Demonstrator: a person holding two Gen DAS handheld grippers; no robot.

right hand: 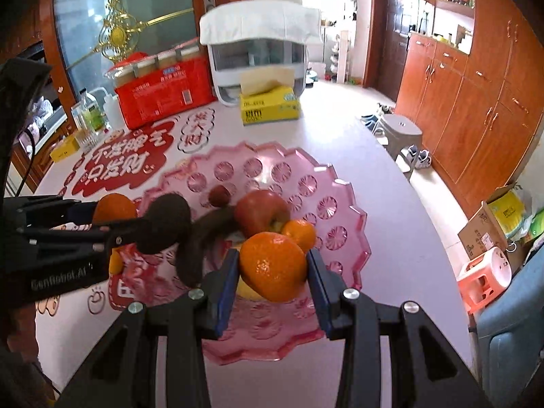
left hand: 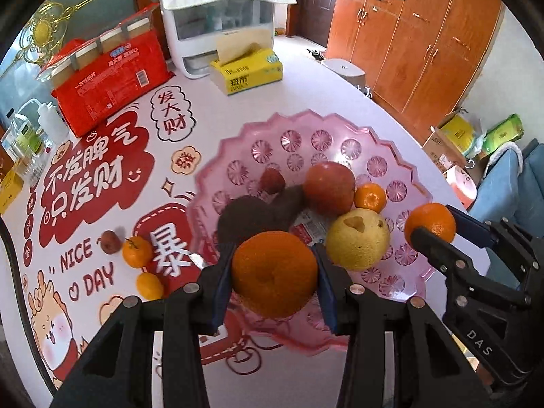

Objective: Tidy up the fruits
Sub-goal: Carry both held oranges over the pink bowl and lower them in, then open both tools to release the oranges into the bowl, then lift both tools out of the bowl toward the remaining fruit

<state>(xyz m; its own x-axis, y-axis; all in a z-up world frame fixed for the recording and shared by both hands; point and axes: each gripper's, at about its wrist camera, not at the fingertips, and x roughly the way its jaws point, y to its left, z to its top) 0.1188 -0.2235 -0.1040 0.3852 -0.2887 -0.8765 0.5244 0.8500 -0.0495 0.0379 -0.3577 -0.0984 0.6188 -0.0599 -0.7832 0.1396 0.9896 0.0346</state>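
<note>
A pink plastic fruit tray sits on the table; it also shows in the right wrist view. In it lie a red apple, a yellow pear, a small tangerine, a small red fruit and dark fruit. My left gripper is shut on a large orange above the tray's near edge. My right gripper is shut on a tangerine over the tray; it also shows in the left wrist view.
On the table left of the tray lie two tangerines and a small red fruit. At the back stand a red package, a yellow tissue box and a white container. Bottles stand at the left edge.
</note>
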